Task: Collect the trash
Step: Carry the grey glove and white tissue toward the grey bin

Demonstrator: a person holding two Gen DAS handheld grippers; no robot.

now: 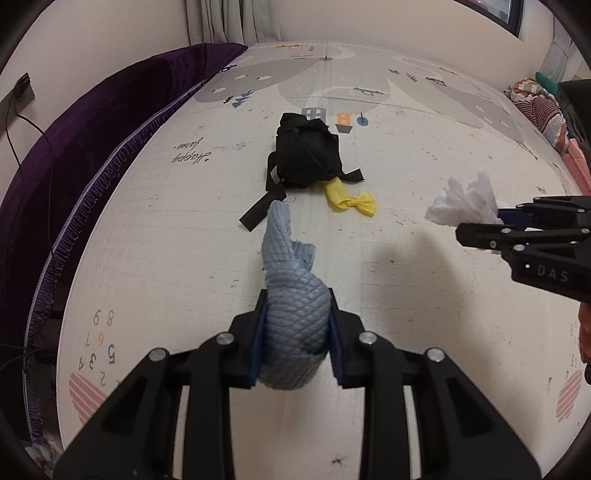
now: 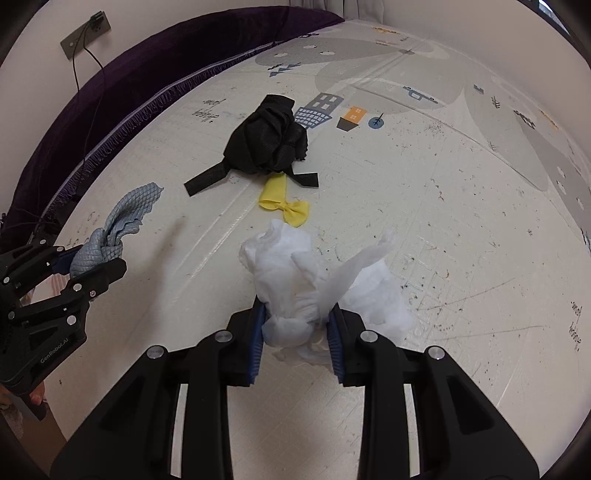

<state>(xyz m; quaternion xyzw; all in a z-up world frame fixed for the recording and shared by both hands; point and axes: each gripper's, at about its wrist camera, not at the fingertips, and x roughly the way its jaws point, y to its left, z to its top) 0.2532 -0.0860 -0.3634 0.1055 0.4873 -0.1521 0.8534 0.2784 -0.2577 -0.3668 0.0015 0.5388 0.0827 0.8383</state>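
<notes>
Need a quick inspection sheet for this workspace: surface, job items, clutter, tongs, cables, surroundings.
Surface: printed play mat, scuffed and speckled with dirt.
Job's things: grey-blue cloth and white tissue wad, both lifted; yellow scrap on the mat.
Clutter: crumpled black bag with straps, beside the yellow scrap.
Grippers: left tongs shut on the cloth; right tongs shut on the tissue.
Cables: black cord from a wall outlet.
Surroundings: purple blanket, curtain, striped bedding.

blue-grey quilted cloth [image 1: 291, 295] | white tissue [image 2: 295, 273] | black bag [image 1: 303, 151] | yellow scrap [image 1: 351, 199] (knotted)
</notes>
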